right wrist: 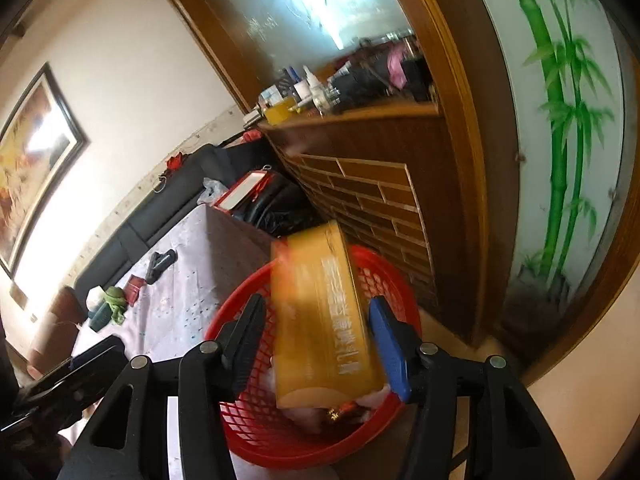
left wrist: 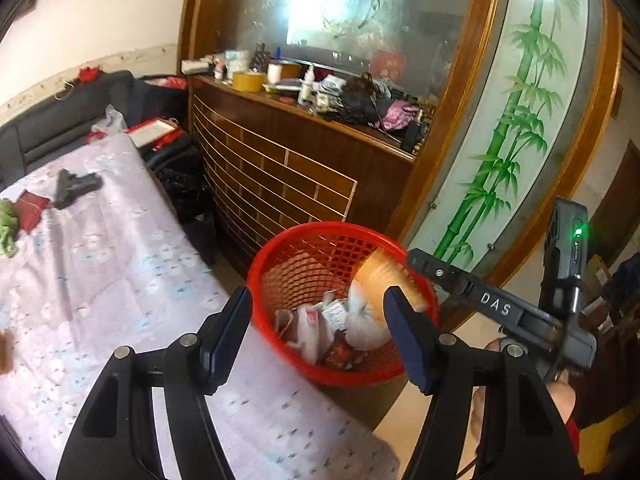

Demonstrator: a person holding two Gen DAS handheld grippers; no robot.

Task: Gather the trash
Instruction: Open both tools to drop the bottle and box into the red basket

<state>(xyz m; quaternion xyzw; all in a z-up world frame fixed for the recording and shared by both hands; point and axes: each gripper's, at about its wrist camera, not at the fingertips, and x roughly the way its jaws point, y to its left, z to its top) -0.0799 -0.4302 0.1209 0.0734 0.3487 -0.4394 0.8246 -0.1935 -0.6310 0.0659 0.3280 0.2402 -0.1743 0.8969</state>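
A red mesh basket (left wrist: 256, 280) stands at the corner of a bed, with white wrappers (left wrist: 320, 320) and a white bag (left wrist: 364, 328) inside it. My left gripper (left wrist: 318, 300) hangs open just above it with nothing between its fingers. In the right wrist view a gold box (right wrist: 320, 312) with printed text, blurred, tilts into the basket (right wrist: 260, 432) between the jaws of my right gripper (right wrist: 316, 308). A gap shows at the left pad, so that gripper is open. The left wrist view shows one right gripper finger (left wrist: 460, 284) beside the box's end (left wrist: 380, 276).
The bed's pale floral sheet (left wrist: 100, 280) carries a black gun-shaped object (left wrist: 76, 188), a red packet (left wrist: 32, 208) and a green cloth (left wrist: 6, 224). A wooden cabinet (left wrist: 300, 168) with a cluttered top stands behind the basket. A bamboo-painted glass panel (left wrist: 512, 140) rises on the right.
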